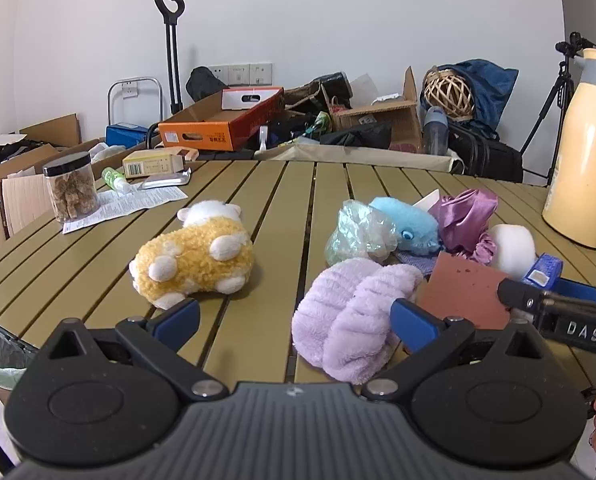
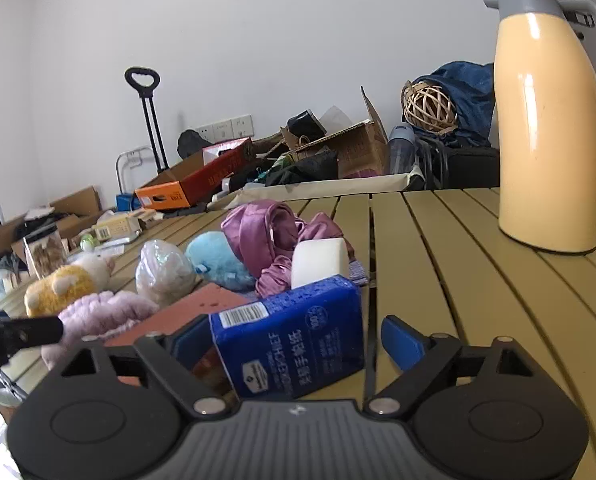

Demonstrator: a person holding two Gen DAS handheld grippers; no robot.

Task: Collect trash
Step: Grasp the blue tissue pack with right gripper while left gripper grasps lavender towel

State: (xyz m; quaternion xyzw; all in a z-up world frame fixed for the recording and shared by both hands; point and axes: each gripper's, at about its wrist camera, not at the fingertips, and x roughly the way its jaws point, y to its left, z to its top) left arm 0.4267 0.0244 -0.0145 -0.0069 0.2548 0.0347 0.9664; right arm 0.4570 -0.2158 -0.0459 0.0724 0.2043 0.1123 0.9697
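Blue tissue pack (image 2: 293, 340), "HANDKERCHIEF" label, between wide right jaws, ungripped; left jaws wide, empty.

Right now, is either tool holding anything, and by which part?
Nothing is held. The left tool is open over the table. The right tool straddles the blue tissue pack across its width, but a gap shows at the right pad.

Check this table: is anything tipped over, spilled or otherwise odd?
Nothing is spilled. The yellow plush toy lies on its side on the slatted table. The blue tissue pack stands tilted, leaning between the open fingers of the right gripper. A crumpled clear plastic bag sits among the soft toys.
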